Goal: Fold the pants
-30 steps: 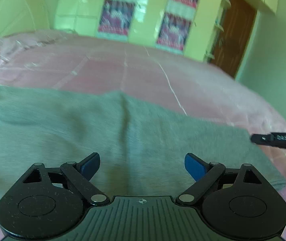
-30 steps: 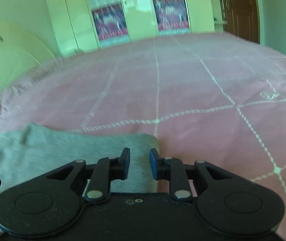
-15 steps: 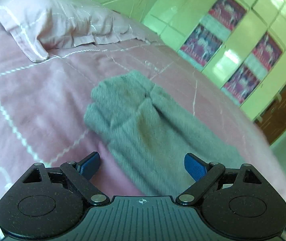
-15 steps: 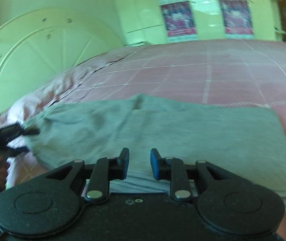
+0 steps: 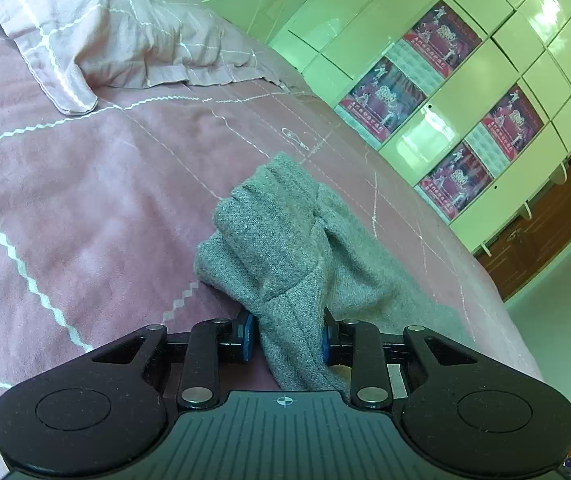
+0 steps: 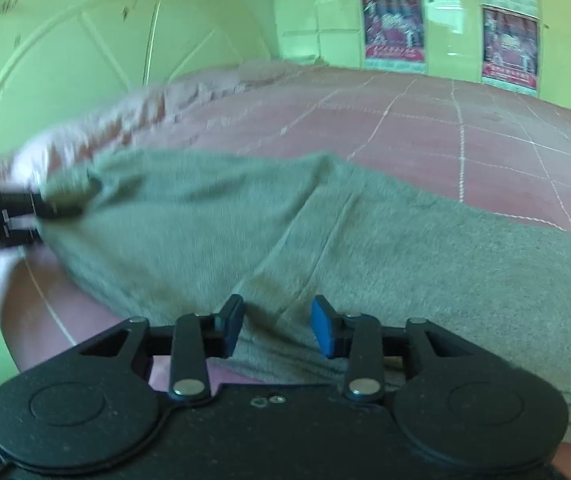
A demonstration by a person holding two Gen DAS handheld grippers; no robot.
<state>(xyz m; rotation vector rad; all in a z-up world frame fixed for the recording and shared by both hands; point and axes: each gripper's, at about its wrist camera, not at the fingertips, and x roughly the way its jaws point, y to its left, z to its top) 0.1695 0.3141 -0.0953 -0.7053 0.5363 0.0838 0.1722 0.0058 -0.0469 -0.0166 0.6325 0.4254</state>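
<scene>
left gripper [image 5: 285,336]: jaws now clamping a bunched end of the pants [image 5: 285,248]; wide open a second ago
right gripper [image 6: 277,326]: jaws opening partway, straddling cloth, gripping nothing
pants: lying on the bed [image 5: 85,208], one end lifting
meaning: fold is probably starting

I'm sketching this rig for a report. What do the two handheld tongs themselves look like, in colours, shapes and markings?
Both look alike: a matte black speckled body with two round discs at the sides and silver pivot pins on black link bars. The left tongs have blue pads, a ribbed centre plate and a small white crosshair mark. The right tongs have blue pads and a plain plate. No cables or sleeves show.
</scene>
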